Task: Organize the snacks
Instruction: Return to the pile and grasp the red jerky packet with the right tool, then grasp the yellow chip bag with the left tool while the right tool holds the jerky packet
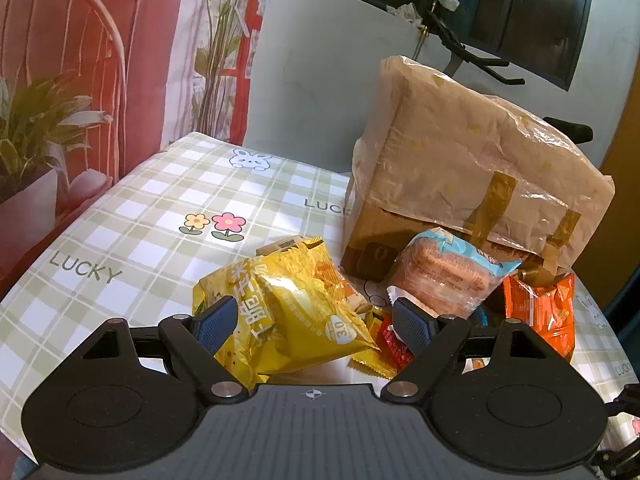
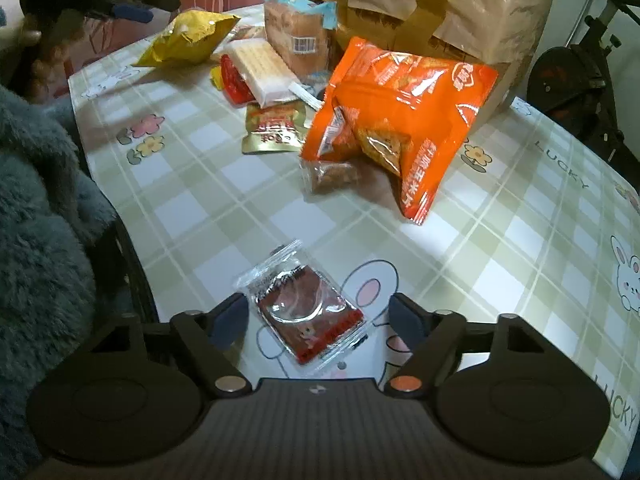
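Observation:
My left gripper is open, its fingers on either side of a yellow snack bag lying on the checked tablecloth. Behind it lie a clear pack of biscuits with blue ends, an orange bag and small red and yellow packets. My right gripper is open just above a small clear packet with a dark red snack, which lies flat between the fingers. In the right wrist view the orange bag, the biscuit pack, a white wafer pack and the yellow bag lie farther off.
A large paper bag wrapped in plastic stands at the back of the table; it also shows in the right wrist view. A gold packet lies mid-table. The table's edge and a fuzzy grey sleeve are at the left.

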